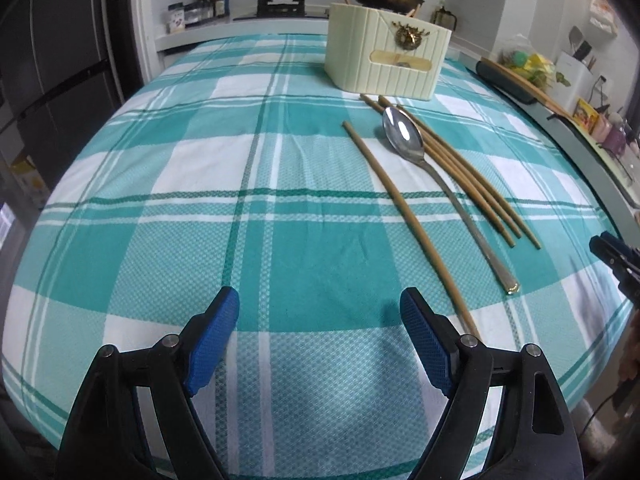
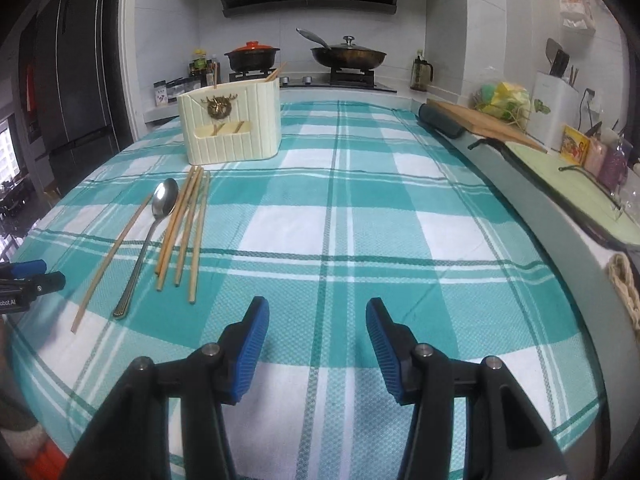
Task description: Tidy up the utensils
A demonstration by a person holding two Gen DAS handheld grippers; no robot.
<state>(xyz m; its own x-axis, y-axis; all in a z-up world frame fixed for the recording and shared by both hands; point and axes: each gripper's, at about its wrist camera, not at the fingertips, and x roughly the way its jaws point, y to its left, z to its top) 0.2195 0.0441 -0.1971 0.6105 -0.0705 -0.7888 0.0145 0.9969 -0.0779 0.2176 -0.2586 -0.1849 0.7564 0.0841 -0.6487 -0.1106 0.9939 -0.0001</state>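
A metal spoon (image 1: 404, 138) and several wooden chopsticks (image 1: 460, 168) lie on the teal checked tablecloth (image 1: 280, 240), in front of a cream ribbed utensil holder (image 1: 384, 56). One chopstick (image 1: 400, 212) lies apart, left of the spoon. My left gripper (image 1: 320, 316) is open and empty, low over the cloth, left of the utensils. In the right wrist view the spoon (image 2: 160, 208), chopsticks (image 2: 188, 220) and holder (image 2: 232, 120) are at the left. The holder has chopsticks standing in it. My right gripper (image 2: 318, 320) is open and empty, right of the utensils.
A stove with a black pot (image 2: 252, 58) and a lidded pan (image 2: 348, 56) stands behind the table. A counter with a wooden cutting board (image 2: 480, 122), a knife block and jars runs along the right. A dark fridge (image 2: 76, 60) stands at the left.
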